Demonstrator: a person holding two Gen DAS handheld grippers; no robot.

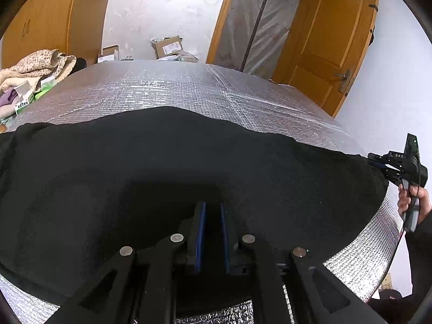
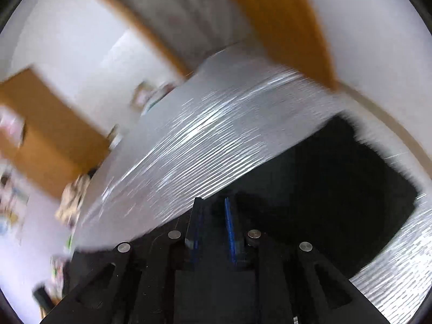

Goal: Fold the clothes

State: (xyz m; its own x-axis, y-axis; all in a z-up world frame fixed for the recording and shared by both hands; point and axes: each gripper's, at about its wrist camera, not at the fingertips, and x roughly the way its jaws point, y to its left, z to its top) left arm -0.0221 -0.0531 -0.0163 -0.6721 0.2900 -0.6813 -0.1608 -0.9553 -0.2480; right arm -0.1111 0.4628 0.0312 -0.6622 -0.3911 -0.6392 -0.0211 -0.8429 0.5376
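A black garment [image 1: 167, 178] lies spread flat across the silver foil-covered table [image 1: 189, 89]. My left gripper [image 1: 213, 208] is low over the garment's near part, its blue-padded jaws a narrow gap apart, with nothing between them that I can make out. My right gripper [image 1: 378, 162] shows at the garment's right edge in the left wrist view, held by a hand, fingers at the cloth's corner. In the blurred right wrist view my right gripper [image 2: 213, 202] has a narrow gap between its fingers over the garment [image 2: 337, 189]; any cloth between them is hidden.
A pile of floral and beige clothes with small boxes [image 1: 32, 78] sits at the table's far left. Cardboard boxes [image 1: 167, 48] lie on the floor beyond the table. A wooden door [image 1: 329, 40] stands at the right, a wardrobe [image 1: 40, 19] at the left.
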